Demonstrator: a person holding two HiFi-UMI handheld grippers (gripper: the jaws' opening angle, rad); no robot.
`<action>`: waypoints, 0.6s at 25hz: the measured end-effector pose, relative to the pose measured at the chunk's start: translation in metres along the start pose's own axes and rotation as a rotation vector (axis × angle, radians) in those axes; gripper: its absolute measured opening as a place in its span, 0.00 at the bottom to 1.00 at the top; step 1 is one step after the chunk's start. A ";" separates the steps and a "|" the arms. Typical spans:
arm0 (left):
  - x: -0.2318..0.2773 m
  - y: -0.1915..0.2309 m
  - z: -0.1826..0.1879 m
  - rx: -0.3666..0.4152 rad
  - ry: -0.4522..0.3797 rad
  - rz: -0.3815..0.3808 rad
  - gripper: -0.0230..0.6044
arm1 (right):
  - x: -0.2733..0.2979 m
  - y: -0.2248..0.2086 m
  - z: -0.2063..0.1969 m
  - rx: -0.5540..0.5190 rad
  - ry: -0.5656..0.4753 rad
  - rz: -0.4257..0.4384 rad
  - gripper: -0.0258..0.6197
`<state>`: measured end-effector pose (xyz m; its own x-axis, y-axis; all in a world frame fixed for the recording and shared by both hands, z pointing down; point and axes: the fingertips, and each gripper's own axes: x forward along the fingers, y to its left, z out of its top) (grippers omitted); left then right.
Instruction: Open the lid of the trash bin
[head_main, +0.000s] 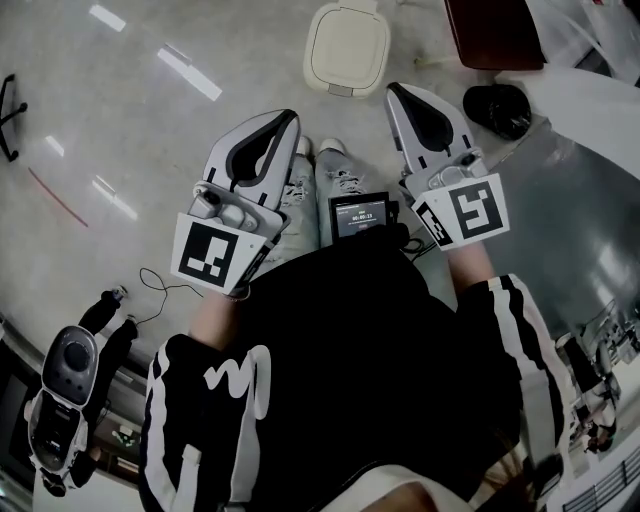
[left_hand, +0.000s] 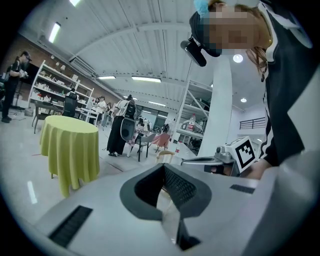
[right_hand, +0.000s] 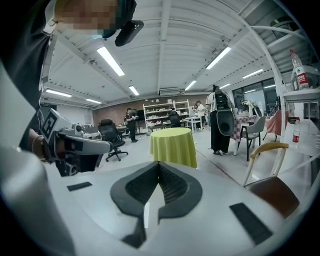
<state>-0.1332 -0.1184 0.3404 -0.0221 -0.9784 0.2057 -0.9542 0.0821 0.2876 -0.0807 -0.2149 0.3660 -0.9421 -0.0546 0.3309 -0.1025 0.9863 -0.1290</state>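
In the head view a small trash bin (head_main: 346, 47) with a cream-white lid, lying shut, stands on the floor ahead of the person's shoes. My left gripper (head_main: 289, 120) is held at waist height, short of the bin and to its left, with its jaws shut on nothing. My right gripper (head_main: 394, 91) is level with it, just right of the bin's near edge, also shut and empty. The bin does not show in either gripper view. Each of those views looks out across the hall over closed dark pads (left_hand: 176, 184) (right_hand: 170, 181).
A dark red box (head_main: 495, 30) and a black object (head_main: 497, 108) lie right of the bin, beside a grey sheet (head_main: 570, 220). A round table with a yellow cloth (right_hand: 173, 145) stands in the hall, with a wooden chair (right_hand: 270, 185) at the right. Several people stand farther back.
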 end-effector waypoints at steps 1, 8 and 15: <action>0.002 0.003 -0.002 -0.003 0.003 0.003 0.05 | 0.004 -0.001 -0.004 -0.001 0.010 0.005 0.05; 0.003 0.010 -0.011 -0.022 0.007 0.019 0.05 | 0.026 -0.003 -0.035 -0.010 0.074 0.038 0.05; 0.008 0.020 -0.027 -0.052 0.028 0.040 0.05 | 0.049 -0.005 -0.065 -0.020 0.131 0.079 0.05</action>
<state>-0.1448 -0.1190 0.3730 -0.0506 -0.9684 0.2442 -0.9360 0.1313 0.3265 -0.1051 -0.2120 0.4436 -0.8971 0.0429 0.4397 -0.0218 0.9897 -0.1412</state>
